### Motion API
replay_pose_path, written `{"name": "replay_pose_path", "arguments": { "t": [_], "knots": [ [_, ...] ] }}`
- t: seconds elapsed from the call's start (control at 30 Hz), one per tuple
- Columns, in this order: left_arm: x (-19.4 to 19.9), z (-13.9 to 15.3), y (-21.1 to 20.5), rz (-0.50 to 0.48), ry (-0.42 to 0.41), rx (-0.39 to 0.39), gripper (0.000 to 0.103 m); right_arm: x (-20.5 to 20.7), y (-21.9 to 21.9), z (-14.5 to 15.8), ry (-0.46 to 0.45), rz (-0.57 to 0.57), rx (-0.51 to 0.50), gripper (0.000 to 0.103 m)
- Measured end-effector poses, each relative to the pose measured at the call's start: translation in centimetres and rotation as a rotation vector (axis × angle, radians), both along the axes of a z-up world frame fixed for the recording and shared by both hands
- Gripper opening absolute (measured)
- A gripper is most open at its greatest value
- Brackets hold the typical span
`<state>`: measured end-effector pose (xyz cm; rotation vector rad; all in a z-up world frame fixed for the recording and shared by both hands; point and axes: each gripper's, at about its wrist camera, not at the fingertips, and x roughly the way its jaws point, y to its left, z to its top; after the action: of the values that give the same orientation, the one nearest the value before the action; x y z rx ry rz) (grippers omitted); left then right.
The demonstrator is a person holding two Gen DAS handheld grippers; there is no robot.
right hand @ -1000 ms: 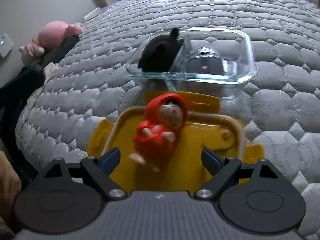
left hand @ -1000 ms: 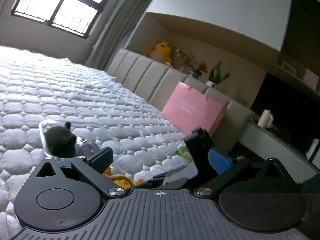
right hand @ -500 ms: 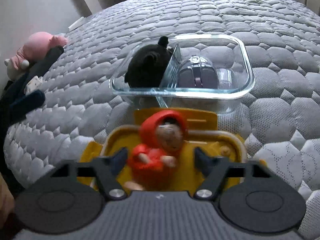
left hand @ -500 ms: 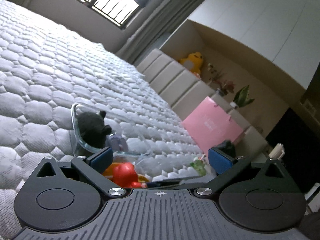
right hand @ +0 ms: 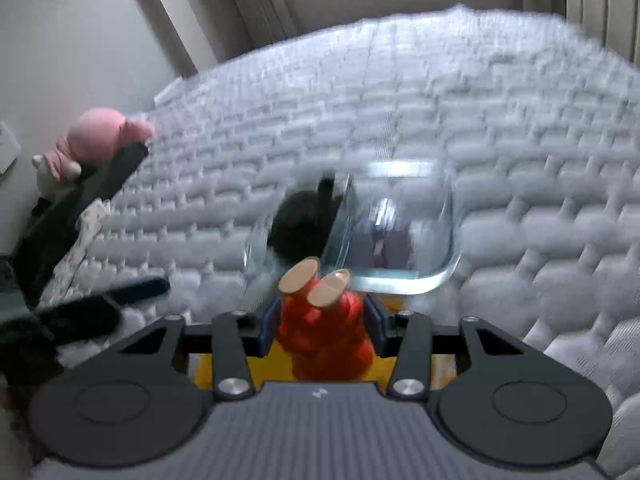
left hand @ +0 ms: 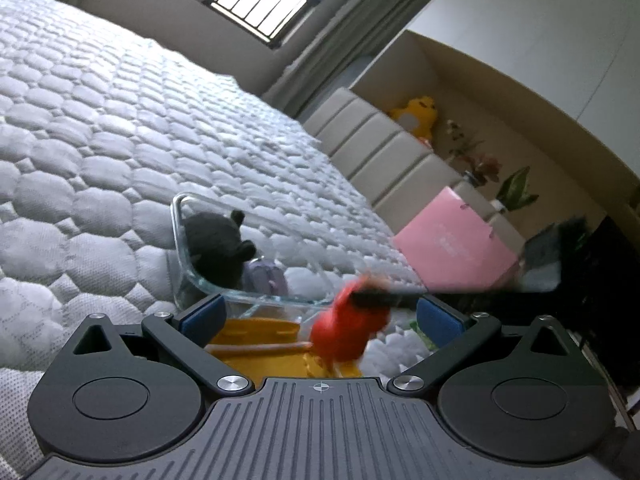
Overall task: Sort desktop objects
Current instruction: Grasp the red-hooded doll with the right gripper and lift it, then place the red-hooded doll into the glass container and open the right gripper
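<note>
Feet [right hand: 316,282] of doll [right hand: 324,332] — right view only.

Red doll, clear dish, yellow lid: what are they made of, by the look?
Red doll: seems painted wood; bare tan round soles, glossy red body. It's clamped in the right claw, whose jaws have just been closing.
Clear dish: looks like glass; thick transparent walls, bright rim.
Yellow lid: probably plastic; opaque, smooth, pale seal ring. Blur leaves that open.
</note>
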<state>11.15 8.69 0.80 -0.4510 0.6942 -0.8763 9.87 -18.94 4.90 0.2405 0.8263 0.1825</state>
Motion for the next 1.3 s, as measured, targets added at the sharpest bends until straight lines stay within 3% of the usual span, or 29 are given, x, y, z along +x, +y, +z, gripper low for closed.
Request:
{"name": "replay_pose_path", "arguments": {
  "t": [0.1, 0.5, 0.8, 0.97, 1.17, 1.3],
  "knots": [
    [0.2, -0.2, -0.3, 0.005, 0.006, 0.015, 0.103, 1.0, -0.2, 1.6, -0.051, -0.012, -0.04, 0.047],
    [0.9, -0.7, 0.0, 0.037, 0.04, 0.039, 0.103, 3.7, -1.0, 2.3, -0.079, -0.083, -0.049, 0.047],
    [0.9, -0.8, -0.7, 0.035, 0.038, 0.084, 0.103, 7.8, -1.9, -0.3, 0.02, -0.153, -0.071, 0.047],
    [1.3, -1.2, -0.6, 0.054, 0.058, 0.089, 0.103, 10.3, -1.5, -2.1, 0.057, -0.182, -0.153, 0.047],
    [1.3, -1.2, -0.5, 0.061, 0.062, 0.095, 0.103, 12.2, -0.4, -3.0, 0.055, -0.158, -0.23, 0.047],
    [1.3, -1.3, -0.7, 0.061, 0.059, 0.11, 0.103, 12.7, -0.2, -3.8, 0.112, -0.13, -0.257, 0.047]
  ]
}}
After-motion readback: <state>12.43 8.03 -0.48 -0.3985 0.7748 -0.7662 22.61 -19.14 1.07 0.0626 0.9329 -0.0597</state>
